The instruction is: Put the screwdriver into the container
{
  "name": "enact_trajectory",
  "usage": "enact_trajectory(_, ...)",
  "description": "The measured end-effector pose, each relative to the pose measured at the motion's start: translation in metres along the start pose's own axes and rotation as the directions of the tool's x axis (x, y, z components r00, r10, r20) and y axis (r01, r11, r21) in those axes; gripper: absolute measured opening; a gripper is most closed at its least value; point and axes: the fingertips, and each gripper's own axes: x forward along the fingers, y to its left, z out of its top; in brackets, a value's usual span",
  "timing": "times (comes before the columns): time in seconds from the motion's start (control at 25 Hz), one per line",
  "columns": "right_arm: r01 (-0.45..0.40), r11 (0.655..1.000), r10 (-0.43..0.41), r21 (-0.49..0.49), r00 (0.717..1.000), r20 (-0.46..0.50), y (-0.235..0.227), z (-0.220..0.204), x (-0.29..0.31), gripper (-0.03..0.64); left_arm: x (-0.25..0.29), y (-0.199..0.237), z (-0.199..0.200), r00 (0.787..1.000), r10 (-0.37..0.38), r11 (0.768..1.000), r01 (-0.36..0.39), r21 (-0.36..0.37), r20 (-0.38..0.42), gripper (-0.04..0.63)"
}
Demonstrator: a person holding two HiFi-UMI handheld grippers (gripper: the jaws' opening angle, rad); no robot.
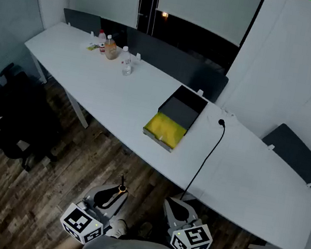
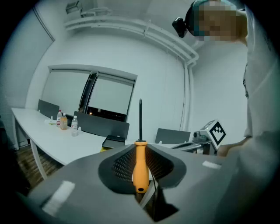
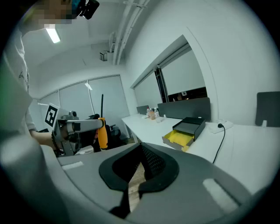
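Head view shows the left gripper [image 1: 114,194] clamped on the orange-handled screwdriver [image 1: 122,187], shaft upright, the right gripper [image 1: 175,209] closed empty, and the yellow-lined container [image 1: 160,139] well ahead on the white table [image 1: 243,166].

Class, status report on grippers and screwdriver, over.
Left hand-held gripper shut on orange-handled screwdriver. Right hand-held gripper shut, empty. Black box container, yellow inside, open on white table; nothing blocking.

Long white table [image 1: 236,171] ran diagonally over a dark wood-plank floor [image 1: 78,155]. Small bottles [image 1: 112,50] clustered near its far end (labels too small to read). Black cable [image 1: 204,159] trailed off the near edge. Black office chair [image 1: 11,116] stood beside it. Dark partition panels [image 1: 172,61] lined the back edge.
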Motion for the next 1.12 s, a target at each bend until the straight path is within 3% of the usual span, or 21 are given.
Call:
enact_trajectory(0.6,0.005,0.999,-0.005,-0.046,1.000,-0.004,0.023,0.002,0.010,0.014,-0.016,0.008,0.002,1.000,-0.025,1.000,0.025,0.014,0.004,0.067)
enact_trajectory(1.12,0.046,0.999,-0.046,-0.015,0.999,0.026,0.051,0.000,0.016,0.015,-0.044,0.023,-0.003,0.999,-0.047,0.999,0.047,0.017,0.009,0.067)
